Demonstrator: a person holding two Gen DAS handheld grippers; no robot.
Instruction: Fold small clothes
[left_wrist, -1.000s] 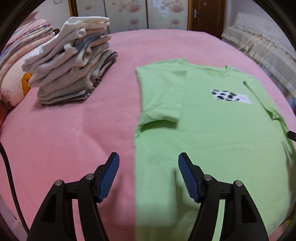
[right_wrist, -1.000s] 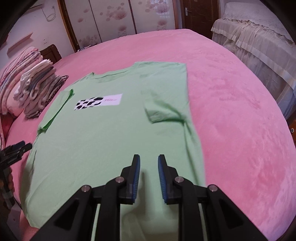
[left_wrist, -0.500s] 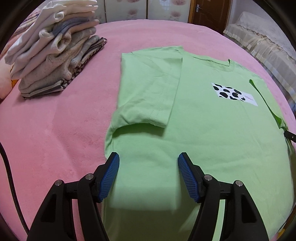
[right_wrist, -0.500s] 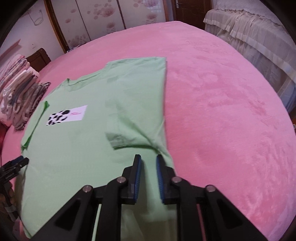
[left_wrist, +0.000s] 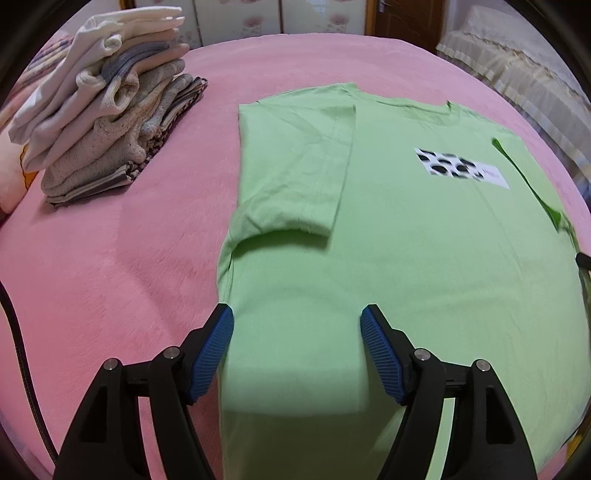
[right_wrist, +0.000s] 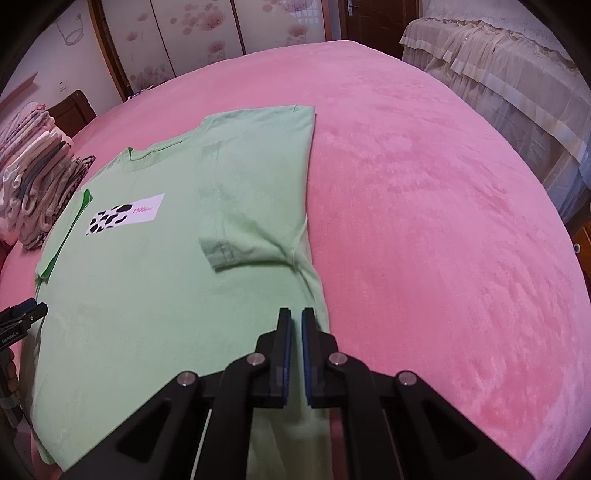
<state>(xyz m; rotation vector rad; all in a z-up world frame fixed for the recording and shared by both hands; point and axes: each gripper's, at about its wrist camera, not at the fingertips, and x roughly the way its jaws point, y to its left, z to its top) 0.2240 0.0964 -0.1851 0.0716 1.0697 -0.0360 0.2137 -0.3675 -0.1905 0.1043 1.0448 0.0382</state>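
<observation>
One green T-shirt (left_wrist: 424, 266) lies flat on the pink blanket (left_wrist: 110, 266) that covers the bed, chest up, with both short sleeves already turned in over the body. On its chest sits a white rectangular print (right_wrist: 126, 213) with black blotches and small pink lettering that I read as "MOO" followed by characters too small to make out. My left gripper (left_wrist: 297, 334) is low over the shirt's lower left part, blue pads spread wide, the left pad right at the shirt's side edge and the right pad over the cloth; nothing is between them. My right gripper (right_wrist: 296, 326) is at the shirt's right side edge below the folded sleeve, its pads drawn almost together with only a thin slit left; whether any cloth is caught in that slit I cannot tell. From the right camera my other tool shows at the far left edge, with white lettering on its black body that I cannot read. A stack of folded clothes (left_wrist: 107, 110) in cream, grey and stripes stands on the blanket well apart from the shirt, off its left shoulder. A floral-patterned wardrobe (right_wrist: 207, 48) lines the back wall.
</observation>
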